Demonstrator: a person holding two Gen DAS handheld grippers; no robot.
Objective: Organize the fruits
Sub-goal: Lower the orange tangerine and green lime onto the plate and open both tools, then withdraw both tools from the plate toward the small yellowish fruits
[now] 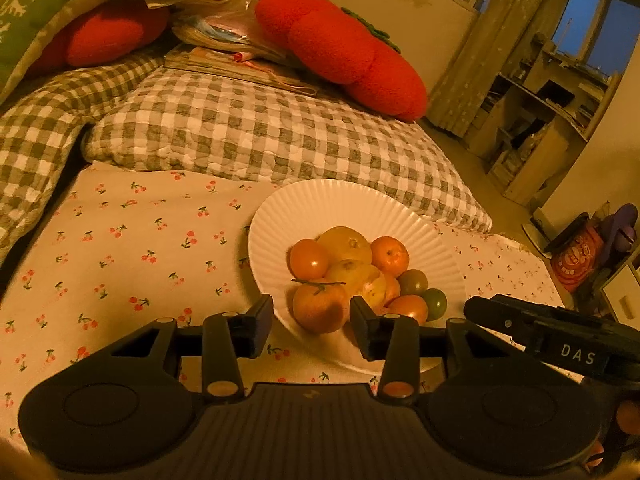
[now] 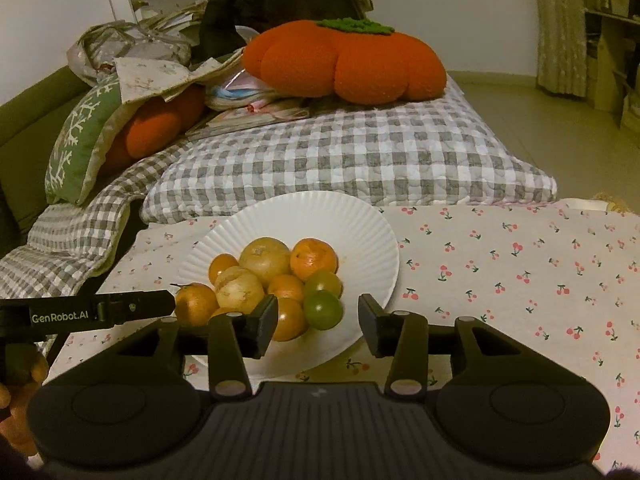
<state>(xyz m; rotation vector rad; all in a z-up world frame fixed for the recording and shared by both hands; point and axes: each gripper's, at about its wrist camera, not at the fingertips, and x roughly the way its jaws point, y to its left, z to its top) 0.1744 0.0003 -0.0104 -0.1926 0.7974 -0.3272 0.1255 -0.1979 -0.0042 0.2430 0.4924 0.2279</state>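
A white fluted plate [image 2: 372, 236] heaped with oranges, yellow and green fruits [image 2: 276, 276] is set on the cherry-print cloth [image 2: 520, 264], whose right side is left bare. The left gripper [image 1: 311, 322] and right gripper [image 2: 318, 320] are held spread above the plate's near rim, nothing pinched. Lower fruits are partly hidden.

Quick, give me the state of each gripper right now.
Left gripper: open, holding nothing, hanging over the near edge of the plate of fruit.
Right gripper: open, holding nothing, above the same plate by a green fruit.
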